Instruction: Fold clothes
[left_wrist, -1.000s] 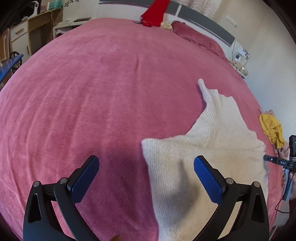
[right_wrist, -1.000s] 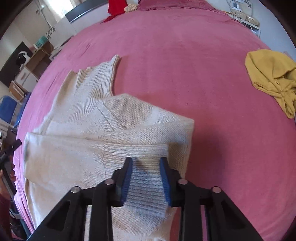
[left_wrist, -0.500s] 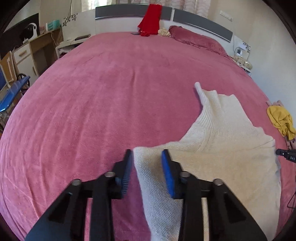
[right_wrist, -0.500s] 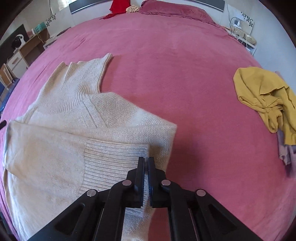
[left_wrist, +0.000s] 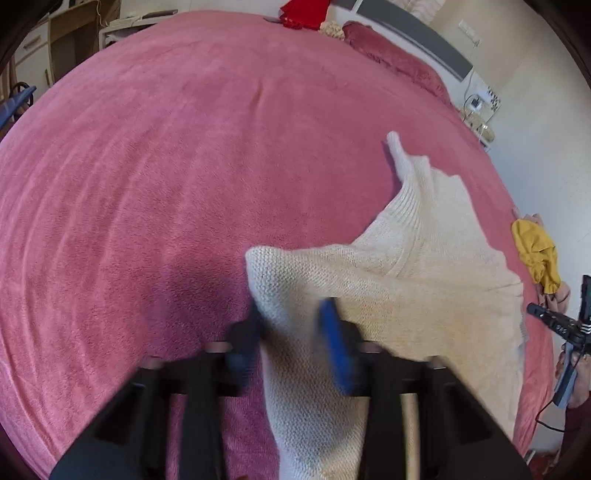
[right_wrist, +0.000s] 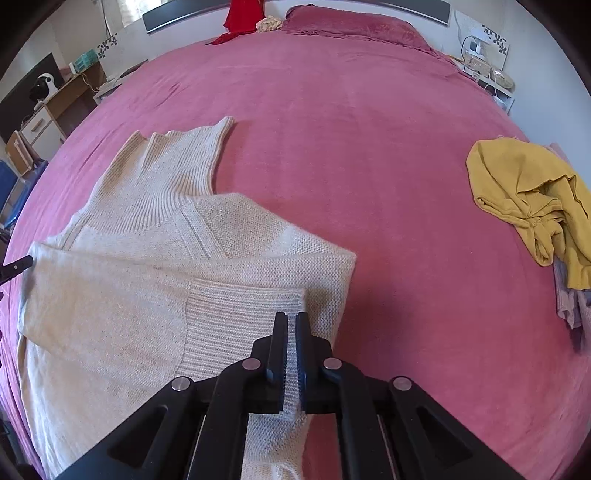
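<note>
A cream knit sweater (left_wrist: 424, 288) lies on the pink bedspread (left_wrist: 184, 184), sleeves folded in, collar pointing away. My left gripper (left_wrist: 291, 314), blurred by motion, straddles the sweater's near left corner. Its jaws are closing, the knit fills the gap between the blue pads, and the corner bunches up. In the right wrist view the sweater (right_wrist: 129, 295) fills the lower left. My right gripper (right_wrist: 291, 317) is shut on the ribbed cuff of the folded sleeve near the sweater's right edge.
A crumpled yellow garment (right_wrist: 535, 199) lies on the bedspread (right_wrist: 369, 147) at the right edge, over some pale cloth. A red garment (right_wrist: 243, 14) and a pillow (right_wrist: 351, 22) sit at the headboard. A desk (right_wrist: 62, 99) stands left of the bed, a nightstand (right_wrist: 487, 74) right.
The left jaws went from wide open to closed around the sweater's left corner, which now bunches upward. The right jaws narrowed onto the ribbed cuff and stay there.
</note>
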